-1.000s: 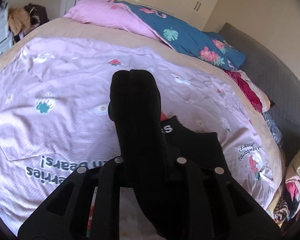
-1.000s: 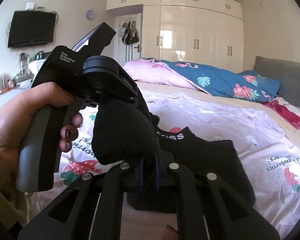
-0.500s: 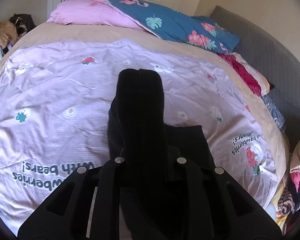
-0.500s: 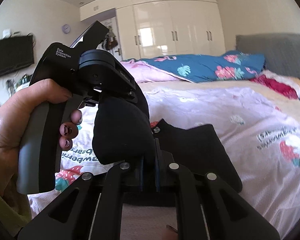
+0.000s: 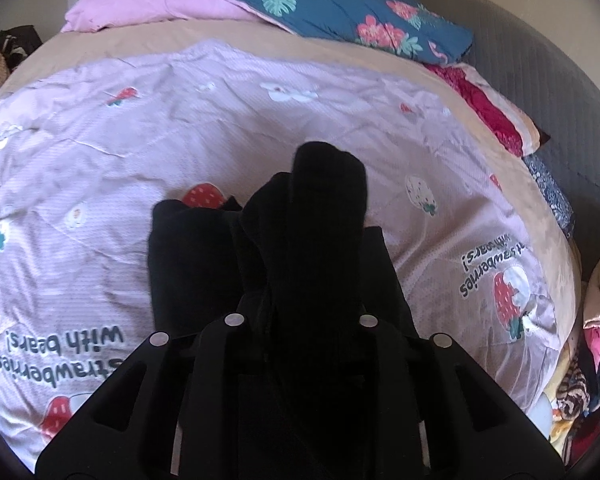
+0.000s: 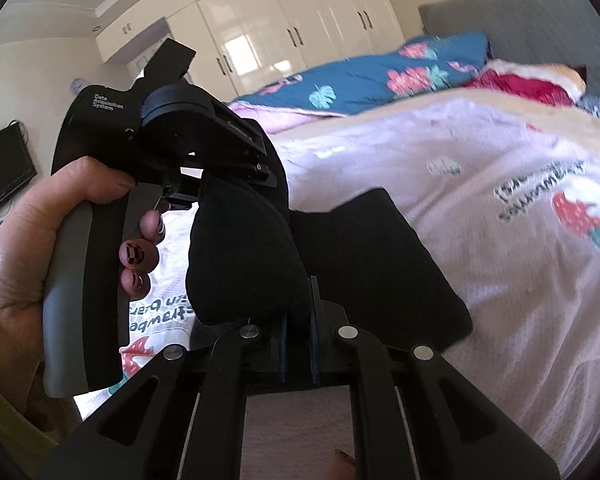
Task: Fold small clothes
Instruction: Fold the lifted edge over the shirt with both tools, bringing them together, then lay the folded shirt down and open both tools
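A small black garment [image 5: 188, 264] lies on the pink strawberry-print bedspread [image 5: 100, 128]. My left gripper [image 5: 300, 312] is shut on a bunched fold of the black garment, which stands up over its fingers. My right gripper [image 6: 296, 316] is shut on another fold of the same garment [image 6: 364, 256], just beside the left gripper body [image 6: 168, 128], held in a hand. The rest of the cloth lies flat on the bed to the right of both grippers. The fingertips are hidden by fabric.
A pink pillow [image 5: 160, 4] and a teal floral quilt [image 5: 340, 4] lie at the head of the bed. A grey sofa [image 5: 540, 92] runs along the right. A pile of clothes [image 5: 588, 360] sits at the lower right. White wardrobes [image 6: 300, 40] stand behind.
Both grippers have moved right and down toward the bed with the garment. More black cloth now lies on the bedspread to the left of the left gripper.
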Action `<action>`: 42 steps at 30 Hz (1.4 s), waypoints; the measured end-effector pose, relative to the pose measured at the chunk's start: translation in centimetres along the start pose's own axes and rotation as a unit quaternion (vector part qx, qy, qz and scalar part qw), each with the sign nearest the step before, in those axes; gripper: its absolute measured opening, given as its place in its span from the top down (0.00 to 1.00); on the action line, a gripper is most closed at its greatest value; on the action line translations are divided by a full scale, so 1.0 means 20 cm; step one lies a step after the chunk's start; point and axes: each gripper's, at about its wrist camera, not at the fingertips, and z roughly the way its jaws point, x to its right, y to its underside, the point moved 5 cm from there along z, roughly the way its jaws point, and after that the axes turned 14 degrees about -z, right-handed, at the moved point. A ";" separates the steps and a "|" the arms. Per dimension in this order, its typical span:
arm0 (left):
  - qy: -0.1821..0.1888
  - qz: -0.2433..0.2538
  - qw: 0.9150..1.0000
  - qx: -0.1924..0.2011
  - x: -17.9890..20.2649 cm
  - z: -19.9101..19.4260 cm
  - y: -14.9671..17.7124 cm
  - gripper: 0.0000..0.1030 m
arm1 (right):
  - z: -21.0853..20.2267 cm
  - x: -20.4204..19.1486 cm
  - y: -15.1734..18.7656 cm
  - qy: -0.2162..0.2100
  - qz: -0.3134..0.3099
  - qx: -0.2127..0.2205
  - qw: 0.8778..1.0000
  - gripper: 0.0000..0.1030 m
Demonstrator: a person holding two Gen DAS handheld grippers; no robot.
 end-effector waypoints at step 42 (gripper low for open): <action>-0.027 0.001 1.000 0.016 -0.35 0.02 0.17 0.22 | 0.34 0.39 -0.13 -0.190 0.141 -0.147 0.960 0.27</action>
